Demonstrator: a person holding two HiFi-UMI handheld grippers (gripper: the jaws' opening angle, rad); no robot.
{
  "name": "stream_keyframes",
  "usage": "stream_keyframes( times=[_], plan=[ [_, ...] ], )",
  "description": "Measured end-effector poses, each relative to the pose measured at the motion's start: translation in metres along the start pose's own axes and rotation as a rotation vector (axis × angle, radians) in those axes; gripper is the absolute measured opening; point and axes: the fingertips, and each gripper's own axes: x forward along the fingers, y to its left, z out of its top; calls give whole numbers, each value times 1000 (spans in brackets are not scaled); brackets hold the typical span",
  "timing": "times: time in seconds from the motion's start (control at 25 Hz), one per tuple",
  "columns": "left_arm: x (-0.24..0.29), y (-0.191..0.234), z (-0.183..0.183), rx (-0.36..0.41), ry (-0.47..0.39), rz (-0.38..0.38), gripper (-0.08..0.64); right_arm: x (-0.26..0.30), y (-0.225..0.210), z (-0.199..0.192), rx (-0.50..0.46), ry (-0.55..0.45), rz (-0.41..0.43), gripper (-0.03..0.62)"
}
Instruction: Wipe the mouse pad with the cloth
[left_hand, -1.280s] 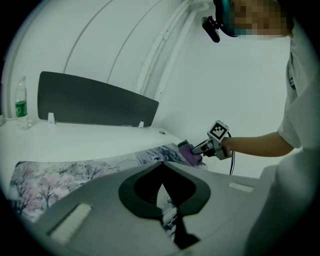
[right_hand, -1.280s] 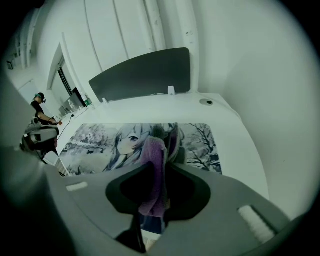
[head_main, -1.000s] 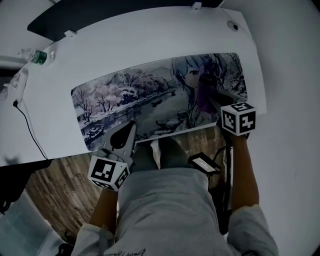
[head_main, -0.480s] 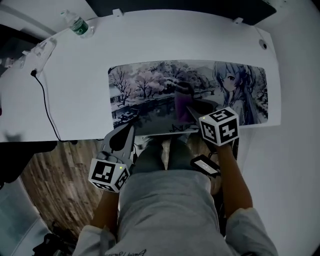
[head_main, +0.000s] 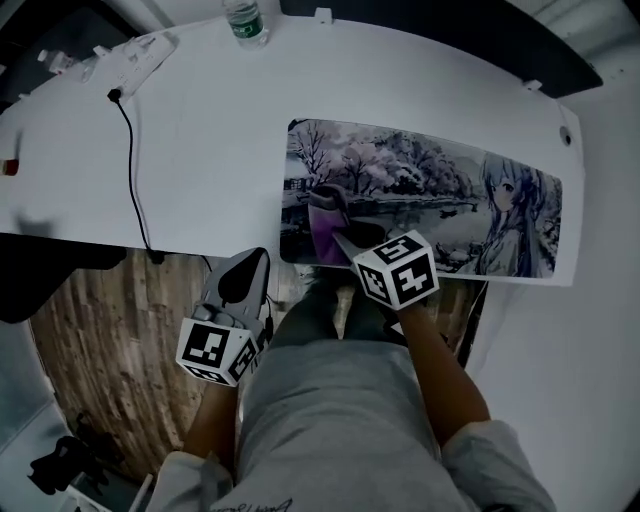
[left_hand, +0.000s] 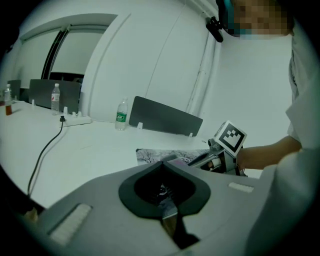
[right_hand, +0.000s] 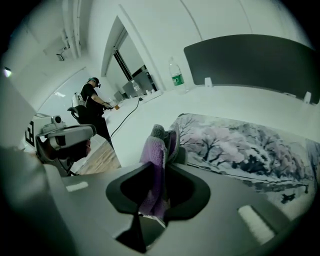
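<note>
The long printed mouse pad (head_main: 430, 200) lies on the white desk (head_main: 190, 140). My right gripper (head_main: 326, 208) is shut on a purple cloth (head_main: 322, 228), which rests on the pad's left end near the front edge. In the right gripper view the cloth (right_hand: 154, 165) stands pinched between the jaws, with the pad (right_hand: 240, 145) stretching away to the right. My left gripper (head_main: 243, 275) hangs off the desk's front edge, left of the pad, jaws shut on nothing. In the left gripper view, the left gripper (left_hand: 163, 166) points at the pad's corner (left_hand: 155, 155) and the right gripper (left_hand: 220, 150).
A water bottle (head_main: 245, 20) stands at the desk's far edge, beside a power strip (head_main: 130, 55) whose black cable (head_main: 135, 170) runs to the front edge. A dark divider panel (right_hand: 250, 55) stands behind the pad. Wooden floor (head_main: 100, 340) lies below. A person (right_hand: 92, 102) stands far off.
My right gripper has dragged the cloth along the pad from its right end to its left end. The left gripper has stayed by the desk's front edge.
</note>
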Motion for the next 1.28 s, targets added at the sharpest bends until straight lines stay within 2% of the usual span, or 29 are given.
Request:
stream_keyframes(
  times=[0.32,0.6,0.88,1.28],
  plan=[
    [-25,32,-16,-59,-11,63,20,60,49,-5,-73,76,41,86],
    [-27,41,-22,-69,-1,68,20,77,47,-19,-132,126,1,86],
    [-8,18,-20,-46,18,23,20,62,32,-30,-135,119,-25,86],
    [39,-50,-12,1,48,-70,20,8,-29,-62,-52,103,-79,86]
  ],
)
